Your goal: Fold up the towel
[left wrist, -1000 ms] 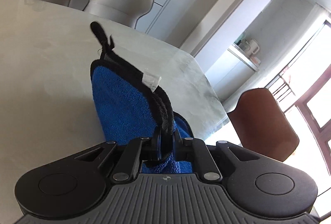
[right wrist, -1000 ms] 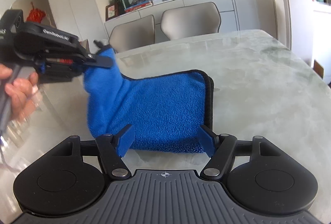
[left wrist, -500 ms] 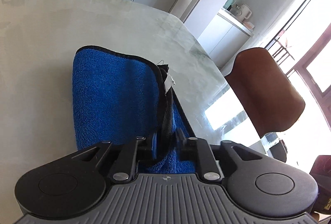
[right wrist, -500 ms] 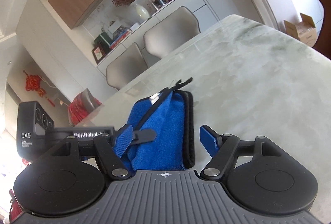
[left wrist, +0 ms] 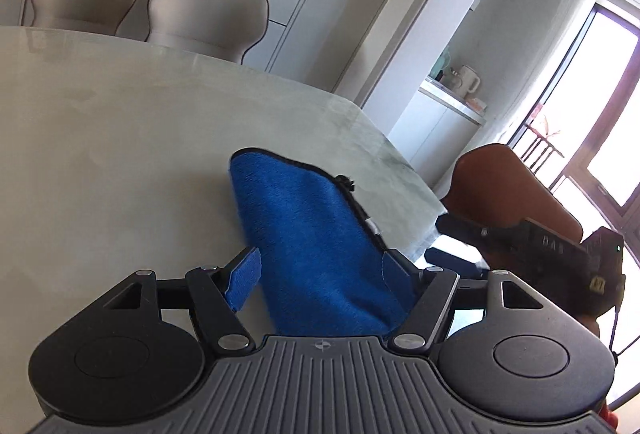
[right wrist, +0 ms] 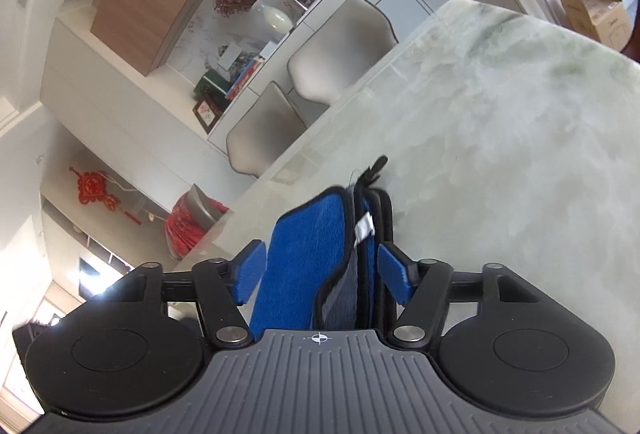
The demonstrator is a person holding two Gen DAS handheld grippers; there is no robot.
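The left gripper is spread wide with nothing clamped, its blue pads on either side of the folded blue towel lying on the marble table. The right gripper is also spread apart, the towel's stacked layers between its pads, not pinched.

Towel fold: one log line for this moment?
towel: folded, on table | left gripper: open, straddling towel | right gripper: open, straddling towel
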